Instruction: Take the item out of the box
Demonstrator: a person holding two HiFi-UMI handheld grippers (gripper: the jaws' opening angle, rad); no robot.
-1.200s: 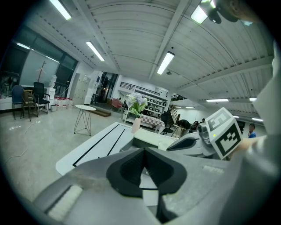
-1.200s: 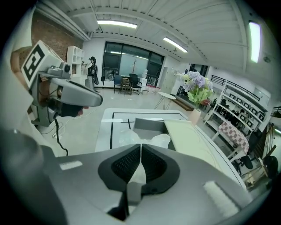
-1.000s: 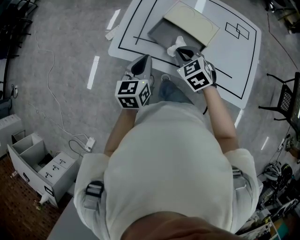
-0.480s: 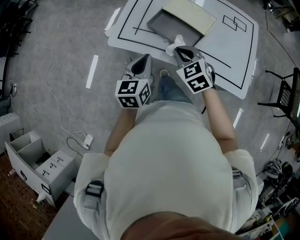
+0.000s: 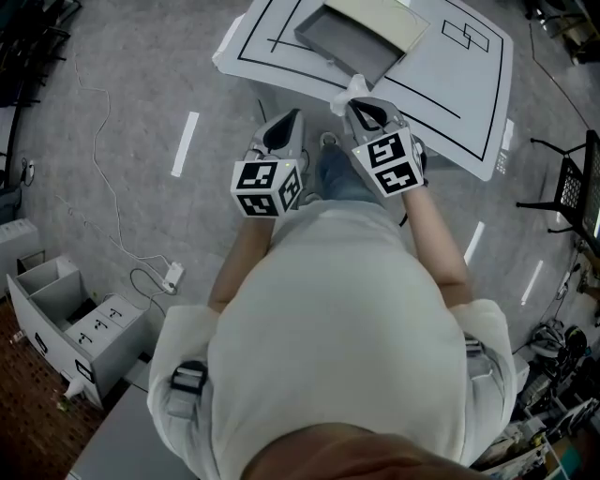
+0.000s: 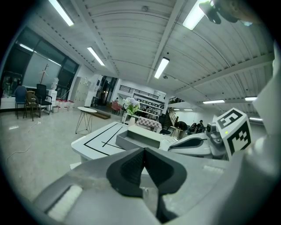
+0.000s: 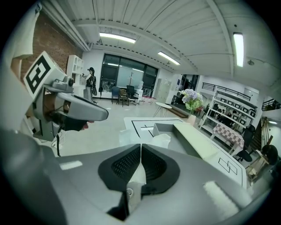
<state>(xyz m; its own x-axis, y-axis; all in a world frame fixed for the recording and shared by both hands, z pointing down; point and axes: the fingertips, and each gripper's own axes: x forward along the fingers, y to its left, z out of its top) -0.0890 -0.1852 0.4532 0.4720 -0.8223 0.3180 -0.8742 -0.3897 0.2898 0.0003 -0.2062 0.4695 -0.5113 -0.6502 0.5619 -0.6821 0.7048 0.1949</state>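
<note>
A grey open box (image 5: 349,41) with a beige lid (image 5: 382,11) lies on the white table (image 5: 469,84) marked with black lines. My right gripper (image 5: 357,105) is at the table's near edge, short of the box, shut on a crumpled white item (image 5: 353,88). In the right gripper view the white item (image 7: 153,142) sticks out past the closed right gripper (image 7: 140,153), with the box (image 7: 169,129) beyond it. My left gripper (image 5: 281,123) hangs over the floor beside the table, shut and empty. Its closed tips (image 6: 144,151) point toward the box (image 6: 139,138).
A grey drawer unit (image 5: 64,317) stands on the floor at the lower left, with a power strip (image 5: 172,279) and cable near it. A black chair (image 5: 574,195) is at the right. A vase of flowers (image 7: 191,100) stands past the table.
My right gripper has drawn back from the box toward the table's near edge with the white item in it. The left gripper has stayed put.
</note>
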